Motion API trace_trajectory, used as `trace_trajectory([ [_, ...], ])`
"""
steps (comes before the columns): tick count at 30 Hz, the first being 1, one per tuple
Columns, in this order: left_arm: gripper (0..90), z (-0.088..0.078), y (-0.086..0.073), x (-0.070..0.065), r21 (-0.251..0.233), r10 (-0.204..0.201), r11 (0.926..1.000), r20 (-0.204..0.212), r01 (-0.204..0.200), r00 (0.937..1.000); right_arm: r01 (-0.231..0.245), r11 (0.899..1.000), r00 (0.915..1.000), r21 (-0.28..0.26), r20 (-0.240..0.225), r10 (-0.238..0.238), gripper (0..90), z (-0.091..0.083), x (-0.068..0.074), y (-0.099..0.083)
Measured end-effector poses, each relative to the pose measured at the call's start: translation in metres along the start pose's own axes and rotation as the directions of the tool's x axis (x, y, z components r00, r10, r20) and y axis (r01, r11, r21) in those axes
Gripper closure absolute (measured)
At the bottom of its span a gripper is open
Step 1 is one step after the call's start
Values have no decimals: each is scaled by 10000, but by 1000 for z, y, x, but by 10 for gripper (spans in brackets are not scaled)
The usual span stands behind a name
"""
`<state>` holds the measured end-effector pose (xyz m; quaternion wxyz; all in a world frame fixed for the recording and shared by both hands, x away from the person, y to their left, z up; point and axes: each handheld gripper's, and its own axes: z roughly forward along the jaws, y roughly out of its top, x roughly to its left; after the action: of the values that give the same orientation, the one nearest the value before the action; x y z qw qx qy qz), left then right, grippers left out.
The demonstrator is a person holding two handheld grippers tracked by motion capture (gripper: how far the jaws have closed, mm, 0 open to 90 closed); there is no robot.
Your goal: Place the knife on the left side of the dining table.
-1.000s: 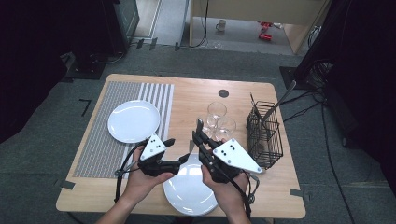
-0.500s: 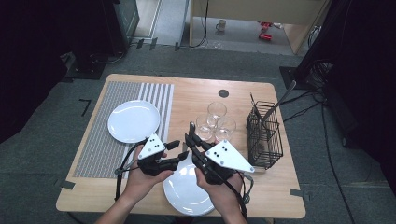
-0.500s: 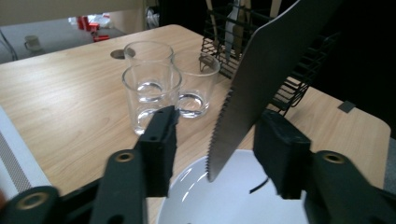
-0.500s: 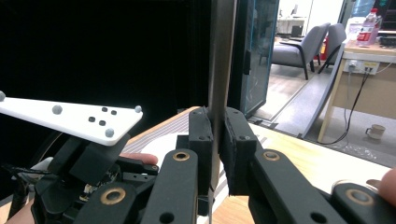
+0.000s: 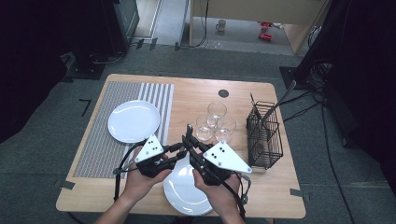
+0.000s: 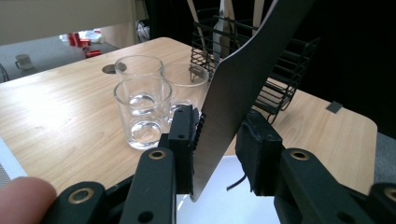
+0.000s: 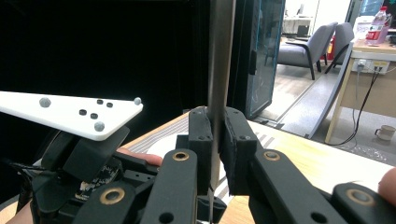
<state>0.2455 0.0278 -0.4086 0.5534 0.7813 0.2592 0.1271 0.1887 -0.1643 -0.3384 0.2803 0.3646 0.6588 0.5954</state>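
Note:
A table knife [image 5: 188, 133] stands nearly upright above the near white plate [image 5: 184, 193]. My right gripper [image 5: 192, 150] is shut on it; in the right gripper view the pads clamp the metal [image 7: 220, 56] from both sides, gripper [image 7: 215, 126]. My left gripper [image 5: 180, 152] faces it from the left. Its jaws have just been closing around the blade [image 6: 243, 79]. In the left gripper view the blade lies against the left pad [image 6: 184, 135], while a gap remains before the right pad [image 6: 256, 149], gripper [image 6: 219, 137].
Three clear glasses [image 5: 215, 123] stand just beyond the grippers. A black wire basket [image 5: 265, 135] with utensils stands to the right. A second white plate [image 5: 134, 120] rests on a striped placemat [image 5: 100, 140] at the left. The table's front edge is close below the hands.
The right gripper has carried the knife slightly left, into the left gripper's jaws. The left jaws have narrowed around the blade.

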Motion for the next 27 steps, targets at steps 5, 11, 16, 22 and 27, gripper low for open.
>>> trace_trajectory([
  [5,718,2,-2,-6,26,328,9995,-197,-327,9993,146,9999,9999,26,-77,-146,824,3,2,-3],
  [11,726,-1,-1,-6,-49,407,9991,-480,-409,9980,90,9999,10000,119,0,-90,820,8,1,-11],
  [16,729,-2,-1,-6,-94,373,9992,-565,-379,9977,91,9996,9999,274,57,-92,813,13,1,-17],
  [22,731,-5,1,-6,-261,373,9989,-569,-388,9977,144,9980,9997,611,168,-155,811,20,3,-27],
  [27,729,-5,1,-6,-230,375,9990,-537,-388,9979,221,9972,9993,713,297,-243,869,25,5,-35],
])
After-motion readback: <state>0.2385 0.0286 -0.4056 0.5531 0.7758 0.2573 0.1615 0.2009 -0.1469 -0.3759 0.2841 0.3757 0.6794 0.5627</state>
